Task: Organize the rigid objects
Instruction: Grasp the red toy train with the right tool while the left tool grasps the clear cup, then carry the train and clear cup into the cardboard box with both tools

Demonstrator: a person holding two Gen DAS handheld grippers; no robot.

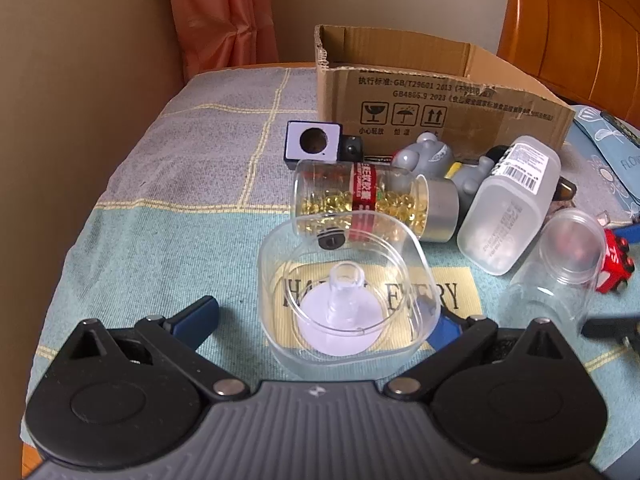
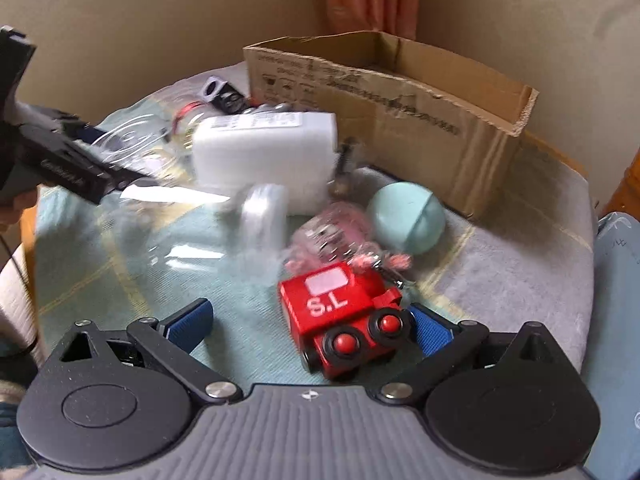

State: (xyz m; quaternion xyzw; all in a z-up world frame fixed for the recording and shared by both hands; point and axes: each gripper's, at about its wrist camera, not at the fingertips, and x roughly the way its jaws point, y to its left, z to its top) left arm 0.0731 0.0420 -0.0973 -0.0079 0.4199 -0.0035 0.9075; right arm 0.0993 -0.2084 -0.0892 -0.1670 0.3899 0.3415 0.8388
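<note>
My left gripper is open, its blue pads on either side of a clear square plastic container that stands on the cloth with a small clear stopper inside. Beyond it lie a capsule bottle, a frosted white box, a clear jar and grey bear figures. My right gripper is open around a red toy train, which sits close to the right pad. The cardboard box stands open at the back; it also shows in the right wrist view.
A mint ball and a pink clear toy lie behind the train. A black-and-white cube sits by the box. A wooden headboard is at the right. The left gripper shows at the left in the right wrist view.
</note>
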